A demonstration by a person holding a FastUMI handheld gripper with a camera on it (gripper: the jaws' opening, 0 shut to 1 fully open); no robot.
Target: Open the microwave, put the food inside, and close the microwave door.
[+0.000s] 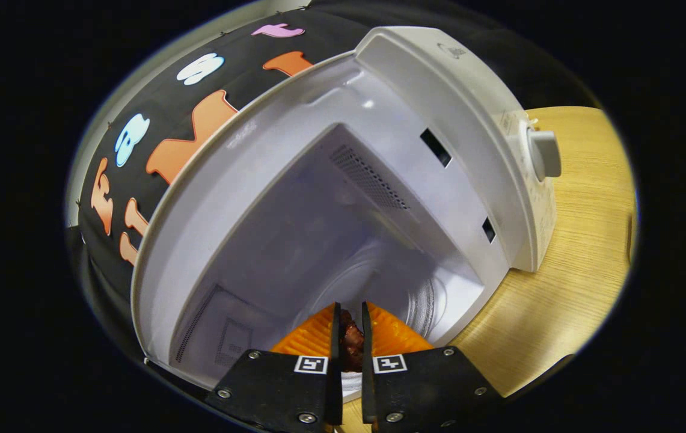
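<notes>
Your tool (350, 328) narrow, fingers clamped on dark red food (352, 340) over orange ridged plate (391, 334), at mouth of open white microwave (294, 198), glass turntable (373, 282) beyond, on wooden table (577, 264).

Even, fairly bright light falls from above. The microwave (343, 198) bends strongly in the fisheye view; its cavity dims toward 7 o'clock. Small glare spots sit at 12 o'clock. The table (583, 240) at 3 o'clock stays sharp.
</notes>
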